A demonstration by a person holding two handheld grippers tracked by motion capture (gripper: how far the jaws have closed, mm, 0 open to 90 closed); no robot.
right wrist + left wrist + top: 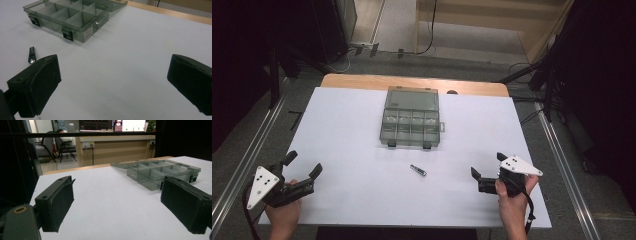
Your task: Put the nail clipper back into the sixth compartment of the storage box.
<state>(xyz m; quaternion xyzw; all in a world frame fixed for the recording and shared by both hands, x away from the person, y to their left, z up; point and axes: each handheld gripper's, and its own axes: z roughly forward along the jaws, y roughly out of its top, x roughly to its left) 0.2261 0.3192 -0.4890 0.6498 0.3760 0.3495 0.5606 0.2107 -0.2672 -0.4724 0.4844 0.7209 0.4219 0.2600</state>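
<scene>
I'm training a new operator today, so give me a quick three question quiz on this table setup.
1. True or false: the box has its lid shut.
2. Which claw is nearer the clip: left or right?
3. Fill in: both claws are ___ and hold nothing.

Key: 1 false, the lid lies open behind the box. 2 right. 3 open.

organizer box [411, 122]: translucent smoky grey, black latches | nail clipper [417, 170]: silver | table cover [352, 190]: plain white | gripper plates: grey, black-dotted
</scene>
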